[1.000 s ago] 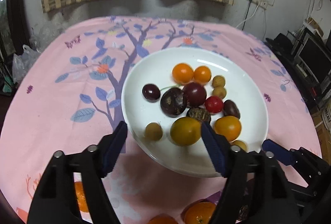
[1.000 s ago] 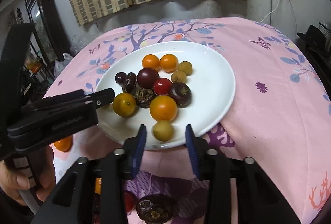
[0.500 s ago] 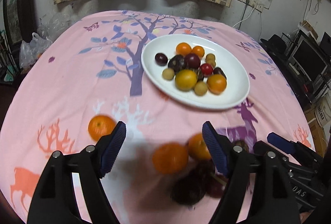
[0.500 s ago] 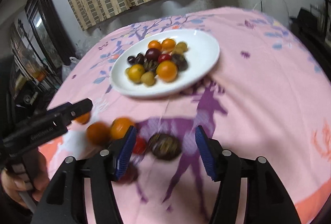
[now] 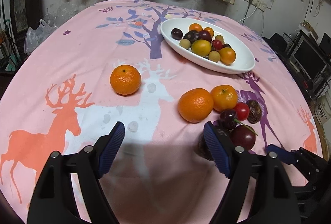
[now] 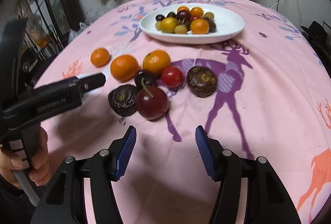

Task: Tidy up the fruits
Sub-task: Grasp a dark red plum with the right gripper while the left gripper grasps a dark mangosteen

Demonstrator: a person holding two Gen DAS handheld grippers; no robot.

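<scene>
The left hand-held gripper [image 5: 163, 149] is hovering over the bench [image 5: 62, 54], which a pink deer-print cloth is covering. Its jaws are standing wide apart with only bare cloth between the blue pads. The right hand-held gripper [image 6: 165, 150] is also hovering with its jaws parted and nothing between them.

The white plate [image 5: 244, 58] is serving as the landmark. It is sitting at the far side of the bench and is carrying a pile of small fruits [image 5: 203, 43]: orange, yellow, dark purple, red and tan pieces touching one another.

Loose fruit is lying on the cloth nearer the cameras than the plate:
- One mandarin [image 5: 125, 80] is lying alone, to the near left of the plate and well apart from the rest.
- Two mandarins [image 5: 195, 105] are lying side by side, touching, directly on the near side of the plate.
- A cherry tomato [image 6: 172, 77] and a dark cherry [image 6: 144, 78] are lying just beside those two mandarins.
- A larger red cherry [image 6: 152, 102] with a stem is lying nearer still, touching a dark wrinkled fruit [image 6: 122, 100].
- A second wrinkled fruit [image 6: 201, 81] is lying just right of the tomato.

In the right wrist view, a hand [image 6: 22, 164] is gripping the handle of the left hand-held gripper.
</scene>
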